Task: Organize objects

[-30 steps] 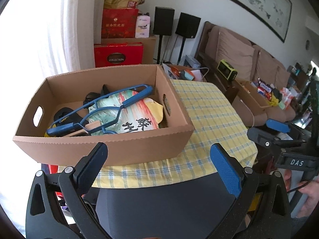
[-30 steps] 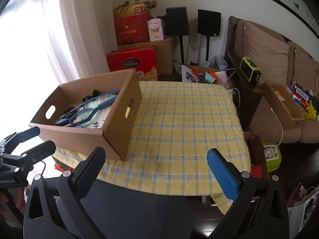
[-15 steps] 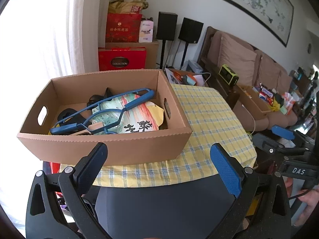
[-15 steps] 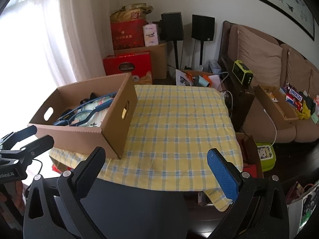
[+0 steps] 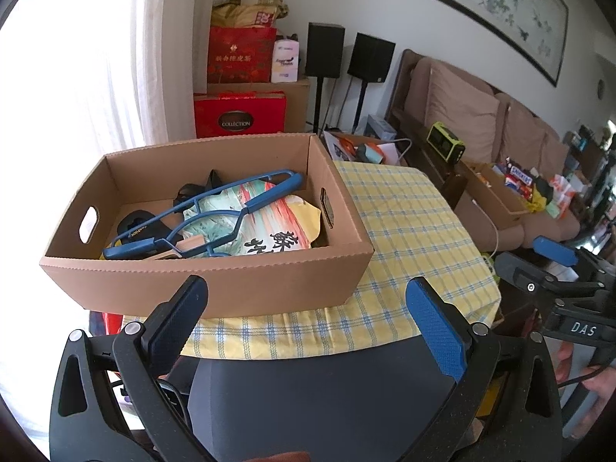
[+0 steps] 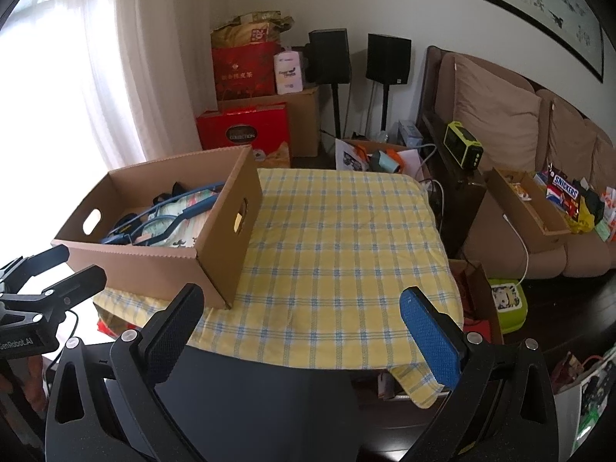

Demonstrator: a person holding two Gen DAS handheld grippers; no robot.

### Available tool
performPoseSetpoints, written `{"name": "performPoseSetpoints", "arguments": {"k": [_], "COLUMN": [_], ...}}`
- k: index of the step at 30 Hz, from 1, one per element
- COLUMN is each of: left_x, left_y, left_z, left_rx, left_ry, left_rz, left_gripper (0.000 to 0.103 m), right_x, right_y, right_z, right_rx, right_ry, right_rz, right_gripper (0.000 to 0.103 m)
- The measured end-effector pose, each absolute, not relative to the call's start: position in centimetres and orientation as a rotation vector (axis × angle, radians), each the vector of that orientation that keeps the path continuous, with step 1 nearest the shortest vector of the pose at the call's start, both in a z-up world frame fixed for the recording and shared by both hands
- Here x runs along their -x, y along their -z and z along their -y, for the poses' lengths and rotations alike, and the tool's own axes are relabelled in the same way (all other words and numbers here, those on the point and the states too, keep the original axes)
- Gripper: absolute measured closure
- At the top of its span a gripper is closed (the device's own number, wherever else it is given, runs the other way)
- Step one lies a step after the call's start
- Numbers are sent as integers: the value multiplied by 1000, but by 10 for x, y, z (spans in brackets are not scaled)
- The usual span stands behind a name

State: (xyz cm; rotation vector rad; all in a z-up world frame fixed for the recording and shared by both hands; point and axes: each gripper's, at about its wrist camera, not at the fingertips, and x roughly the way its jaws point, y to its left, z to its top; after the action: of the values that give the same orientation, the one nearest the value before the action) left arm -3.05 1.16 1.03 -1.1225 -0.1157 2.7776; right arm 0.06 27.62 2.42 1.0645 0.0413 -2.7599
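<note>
A brown cardboard box (image 5: 215,281) (image 6: 227,227) with cut-out handles stands on the left part of a table covered by a yellow checked cloth (image 5: 404,231) (image 6: 338,250). Inside the box lie a blue hanger (image 5: 235,200) (image 6: 181,211), a printed bag (image 5: 269,227) with red and green colours, and some dark items (image 5: 134,221). My left gripper (image 5: 306,308) hangs open in front of the box's near wall, holding nothing. Back from the table's near edge, my right gripper (image 6: 300,319) is open and empty too. Each gripper shows at the edge of the other's view.
Red gift boxes (image 6: 244,131), a carton and two black speakers (image 6: 329,56) stand against the far wall. A brown sofa (image 6: 500,115) with a box of snacks (image 6: 531,204) runs along the right. A green item (image 6: 508,300) and bags lie on the floor by the table's right side.
Both grippers have drawn back and risen slightly from the table, so box and cloth look smaller and farther. Both stay open; nothing on the table has moved.
</note>
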Motion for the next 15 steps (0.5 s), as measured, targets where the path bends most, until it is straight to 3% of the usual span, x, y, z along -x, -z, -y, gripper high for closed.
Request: {"name": "performPoseSetpoints", "arguments": {"k": [15], "left_x": [28], "left_y": [-7], "left_z": [-21], "left_rx": [1140], "left_ry": [-2760], "left_rz": [122], "left_gripper": [0], "right_x": [-3], "right_y": [-23], "right_z": [-280], "right_rx": [-1072], "right_ry": [2789], "right_rz": [-35], "right_gripper": [0]}}
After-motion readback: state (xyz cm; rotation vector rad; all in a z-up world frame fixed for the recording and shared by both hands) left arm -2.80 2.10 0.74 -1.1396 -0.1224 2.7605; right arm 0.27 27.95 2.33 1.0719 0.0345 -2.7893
